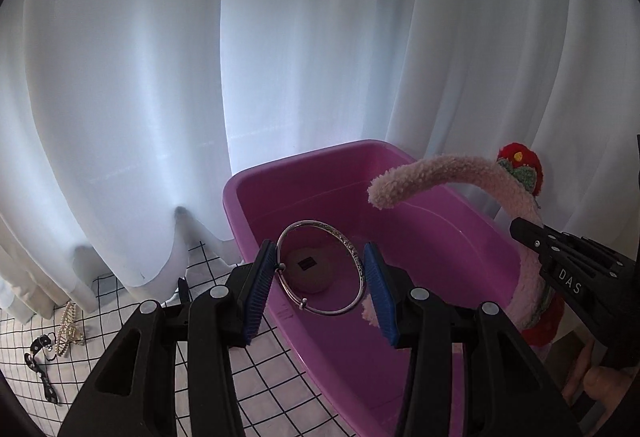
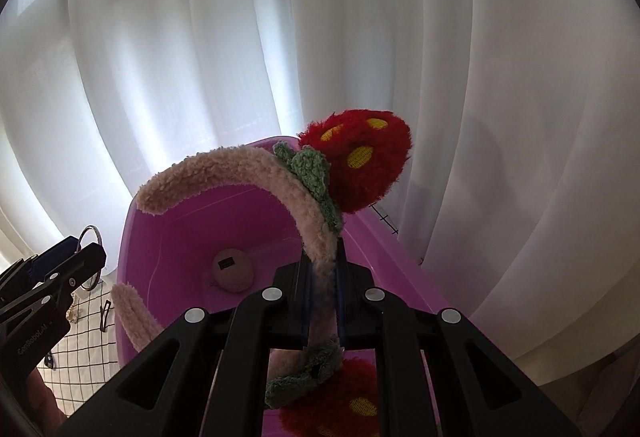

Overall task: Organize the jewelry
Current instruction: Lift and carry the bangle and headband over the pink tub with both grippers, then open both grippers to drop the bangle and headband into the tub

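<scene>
Two claws over the pink tub (image 1: 248,197): left claw (image 1: 322,279) pinches a silver bangle (image 1: 320,269), right claw (image 2: 322,301) is clamped tight on a fuzzy strawberry headband (image 2: 248,173).

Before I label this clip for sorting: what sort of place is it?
Probably a home room by a window: sheer white curtains, a black-grid white tablecloth, and a pink plastic bin beside hair clips.
</scene>
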Motion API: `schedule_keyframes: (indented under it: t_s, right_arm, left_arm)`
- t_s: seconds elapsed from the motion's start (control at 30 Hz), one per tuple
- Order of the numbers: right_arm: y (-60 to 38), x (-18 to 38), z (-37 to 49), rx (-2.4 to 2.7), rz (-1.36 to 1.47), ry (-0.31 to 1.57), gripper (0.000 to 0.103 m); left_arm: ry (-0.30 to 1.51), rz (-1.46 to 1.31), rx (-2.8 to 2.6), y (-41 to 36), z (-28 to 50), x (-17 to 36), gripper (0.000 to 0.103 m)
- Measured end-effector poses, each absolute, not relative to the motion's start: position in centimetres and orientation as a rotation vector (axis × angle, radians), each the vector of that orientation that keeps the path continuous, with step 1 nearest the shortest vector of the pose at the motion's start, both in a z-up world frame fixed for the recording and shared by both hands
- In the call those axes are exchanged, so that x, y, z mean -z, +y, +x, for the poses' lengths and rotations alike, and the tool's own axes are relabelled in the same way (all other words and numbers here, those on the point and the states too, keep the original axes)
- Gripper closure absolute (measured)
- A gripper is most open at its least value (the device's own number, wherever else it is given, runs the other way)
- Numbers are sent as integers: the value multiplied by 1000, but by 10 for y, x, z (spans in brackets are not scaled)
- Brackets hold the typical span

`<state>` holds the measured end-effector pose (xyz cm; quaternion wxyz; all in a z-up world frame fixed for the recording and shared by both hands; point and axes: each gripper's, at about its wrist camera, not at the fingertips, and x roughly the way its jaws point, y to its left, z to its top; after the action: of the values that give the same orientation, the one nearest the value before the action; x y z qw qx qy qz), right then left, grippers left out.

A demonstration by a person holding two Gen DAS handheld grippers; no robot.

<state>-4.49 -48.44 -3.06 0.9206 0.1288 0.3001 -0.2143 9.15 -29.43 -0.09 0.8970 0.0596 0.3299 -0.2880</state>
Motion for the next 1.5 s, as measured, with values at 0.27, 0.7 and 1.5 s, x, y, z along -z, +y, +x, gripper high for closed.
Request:
schedule_keyframes:
  t_s: [0.27, 0.7, 1.5]
  right_arm:
    - [-495, 55, -22, 426, 251, 697, 93]
    - [-483, 64, -7, 404, 219, 721, 41]
    - [-467, 38, -23, 391, 233, 668, 35]
  left_arm:
    - [729, 152, 569, -332, 105, 18, 59]
    - [787, 166, 510, -345, 117, 29, 22]
    - [727, 143, 444, -311, 107, 8, 9]
